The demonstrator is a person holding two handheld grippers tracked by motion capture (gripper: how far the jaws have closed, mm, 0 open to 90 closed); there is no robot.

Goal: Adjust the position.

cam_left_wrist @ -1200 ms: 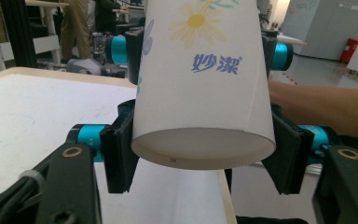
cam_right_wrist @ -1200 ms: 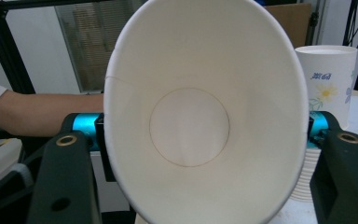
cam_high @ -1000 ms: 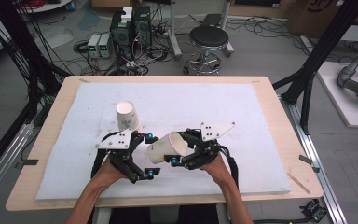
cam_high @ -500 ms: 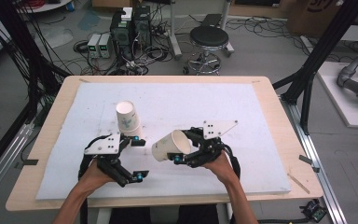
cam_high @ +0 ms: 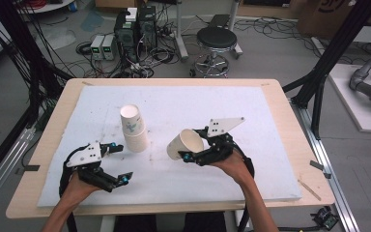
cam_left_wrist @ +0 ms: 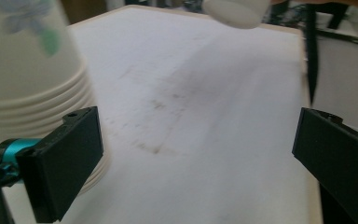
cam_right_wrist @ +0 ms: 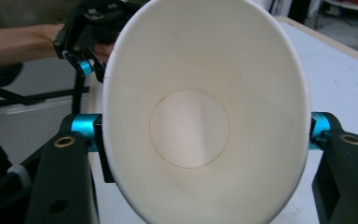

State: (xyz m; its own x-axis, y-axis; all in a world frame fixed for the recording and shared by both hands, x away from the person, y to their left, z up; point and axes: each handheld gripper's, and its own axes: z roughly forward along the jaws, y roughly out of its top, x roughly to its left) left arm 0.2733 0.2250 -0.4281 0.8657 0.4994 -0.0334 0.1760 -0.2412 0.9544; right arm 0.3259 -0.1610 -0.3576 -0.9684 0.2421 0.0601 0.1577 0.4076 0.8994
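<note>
The right gripper (cam_high: 185, 157) has a single paper cup (cam_high: 184, 144) pinched between its fingers, held tipped on its side above the tabletop (cam_high: 251, 116) with the mouth facing back toward the hand. In the right gripper view the cup's rim is squeezed into an oval, the two fingers pressing on opposite sides of the wall near the mouth. That grip looks like the weak spot to me: thin paper flexes, and a harder squeeze could crease the rim, while a looser one might let the cup slide out and roll across the white mat (cam_high: 270, 159).

The left gripper (cam_high: 118, 163) sits low near the front edge, its fingers spread wide and holding nothing. The stack of cups (cam_high: 134, 129) stands upside down just beyond it, toward the middle of the mat. In the left gripper view the stack (cam_left_wrist: 32, 79) is right beside the left-hand finger (cam_left_wrist: 60, 163), seemingly close enough to brush it, though I cannot tell whether they touch; the gap between the fingers faces bare mat rather than the stack. If that hand swings sideways, I'd expect the finger to knock the stack over, since it is tall and light.
</note>
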